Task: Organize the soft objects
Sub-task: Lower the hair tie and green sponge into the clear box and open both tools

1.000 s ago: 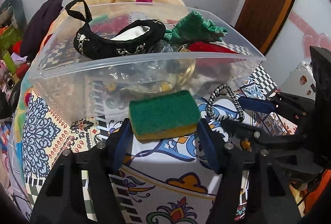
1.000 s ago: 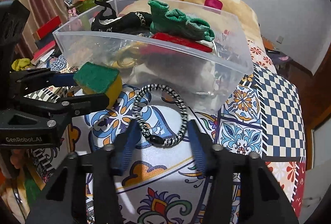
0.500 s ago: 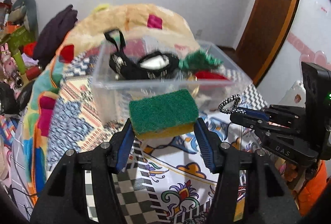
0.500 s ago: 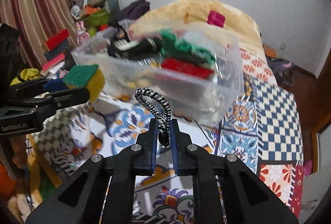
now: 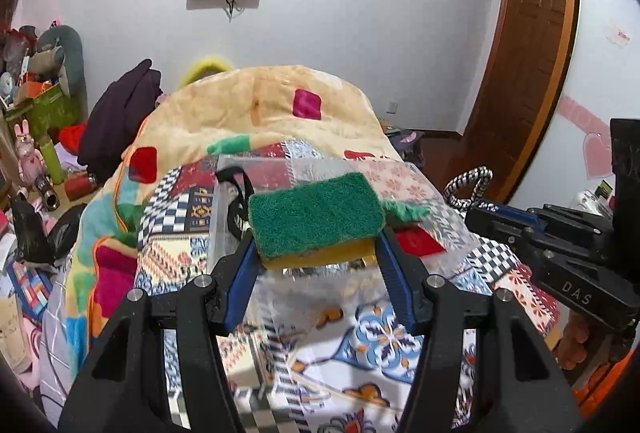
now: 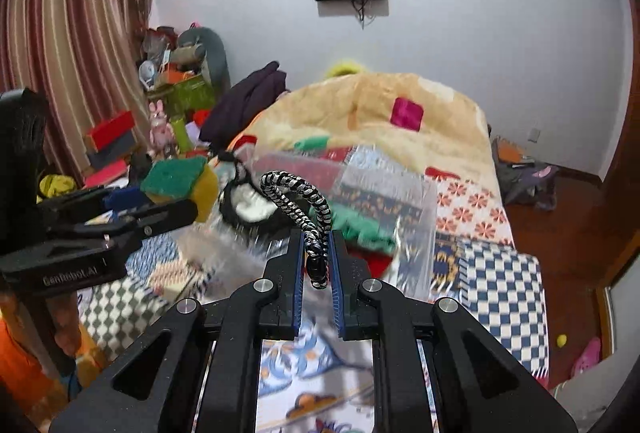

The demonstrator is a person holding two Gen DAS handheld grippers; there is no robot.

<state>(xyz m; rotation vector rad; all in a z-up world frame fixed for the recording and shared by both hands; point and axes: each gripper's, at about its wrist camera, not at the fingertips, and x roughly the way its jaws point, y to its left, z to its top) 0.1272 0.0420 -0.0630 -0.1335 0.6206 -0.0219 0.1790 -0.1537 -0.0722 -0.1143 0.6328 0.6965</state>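
My left gripper (image 5: 316, 253) is shut on a green-and-yellow sponge (image 5: 316, 219) and holds it in the air in front of the clear plastic bin (image 5: 424, 193). My right gripper (image 6: 316, 265) is shut on a black-and-white braided hair tie (image 6: 298, 193), whose loop stands up above the fingers. The bin (image 6: 412, 201) lies on the bed beyond both grippers. It holds a black shoe (image 6: 244, 201), a green knitted piece (image 6: 360, 227) and a red item (image 5: 418, 239). The sponge also shows in the right wrist view (image 6: 180, 179), and the hair tie in the left wrist view (image 5: 468, 183).
The bed carries a patterned sheet (image 6: 500, 281) and a humped beige blanket (image 5: 272, 101) behind the bin. Cluttered shelves, toys and boxes (image 6: 168, 101) stand at the left by a curtain. A wooden door (image 5: 532, 33) is at the right.
My right gripper closed on the hair tie and lifted it off the sheet. Both grippers rose and pulled back from the bin, each with its object.
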